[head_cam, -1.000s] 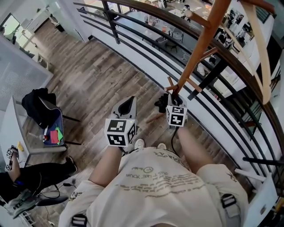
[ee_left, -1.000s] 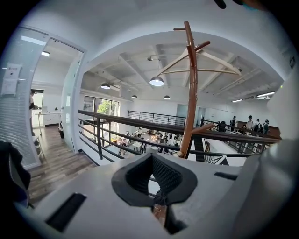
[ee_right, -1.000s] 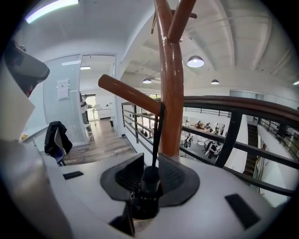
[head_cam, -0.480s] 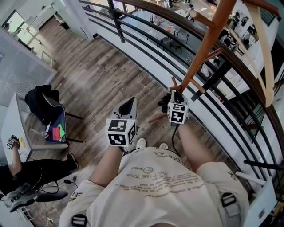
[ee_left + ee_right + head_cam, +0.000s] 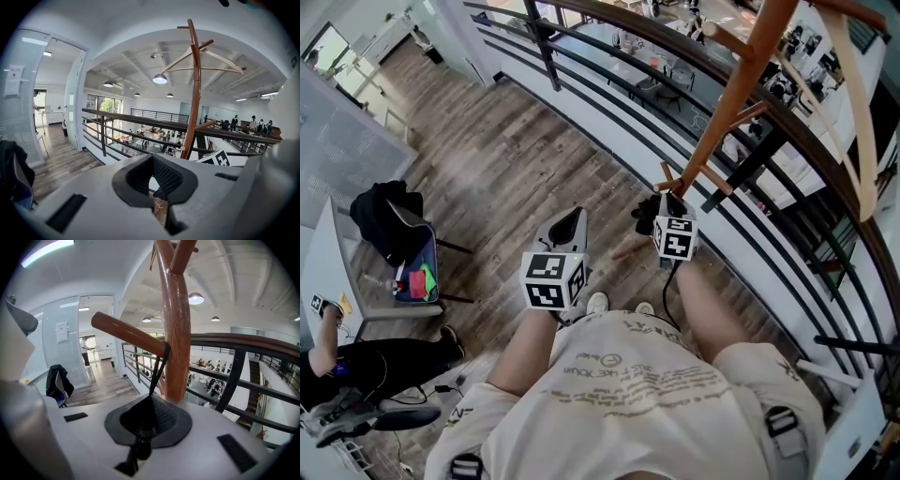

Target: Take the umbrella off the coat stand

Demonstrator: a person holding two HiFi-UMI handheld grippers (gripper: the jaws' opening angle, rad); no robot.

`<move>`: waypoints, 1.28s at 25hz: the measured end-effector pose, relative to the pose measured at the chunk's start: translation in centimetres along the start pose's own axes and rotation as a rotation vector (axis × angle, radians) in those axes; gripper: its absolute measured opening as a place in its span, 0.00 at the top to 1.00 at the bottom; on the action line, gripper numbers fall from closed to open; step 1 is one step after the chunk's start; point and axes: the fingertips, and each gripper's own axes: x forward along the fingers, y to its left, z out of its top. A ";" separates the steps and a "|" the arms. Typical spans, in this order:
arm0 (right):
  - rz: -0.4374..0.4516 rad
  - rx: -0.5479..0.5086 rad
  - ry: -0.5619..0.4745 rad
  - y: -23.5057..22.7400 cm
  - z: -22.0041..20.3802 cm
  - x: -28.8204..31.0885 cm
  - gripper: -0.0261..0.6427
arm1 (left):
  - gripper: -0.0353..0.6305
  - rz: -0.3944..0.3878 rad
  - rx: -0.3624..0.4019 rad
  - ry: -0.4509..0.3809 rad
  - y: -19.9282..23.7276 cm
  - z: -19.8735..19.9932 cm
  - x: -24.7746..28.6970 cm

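Observation:
The wooden coat stand (image 5: 724,89) rises at the right, next to the railing. A black umbrella (image 5: 645,215) hangs low on it by a thin black strap (image 5: 159,366) looped over a wooden peg (image 5: 125,333). My right gripper (image 5: 665,203) is up against the pole (image 5: 176,324), shut on the umbrella's black end (image 5: 140,430) just under the strap. My left gripper (image 5: 571,219) hovers to the left over the floor, shut with nothing in it. From the left gripper view (image 5: 157,182) the stand (image 5: 193,93) is ahead and to the right.
A dark metal railing (image 5: 609,103) curves behind the stand, with a drop to a lower floor beyond. A wooden hanger (image 5: 197,57) sits on top of the stand. A chair with a black jacket (image 5: 387,223) and a seated person (image 5: 366,361) are at the left.
Almost nothing has moved. The head view has shifted slightly and my right gripper has edged a little closer to the pole, still holding the umbrella. The left gripper has stayed put.

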 end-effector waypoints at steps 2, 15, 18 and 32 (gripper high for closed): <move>0.003 0.004 0.006 -0.1 0.0 0.0 0.94 | 0.94 -0.006 0.001 0.000 -0.2 0.0 0.2; 0.039 -0.008 -0.071 1.5 3.3 -3.4 0.95 | 0.94 -0.068 -0.030 -0.011 -1.1 -0.2 0.5; 0.061 -0.031 -0.095 2.4 4.4 -4.4 0.95 | 0.94 -0.074 -0.030 -0.017 -1.3 0.0 0.4; 0.180 -0.078 -0.180 8.2 8.6 -10.0 0.95 | 0.94 -0.087 -0.069 -0.047 -1.2 0.9 -0.8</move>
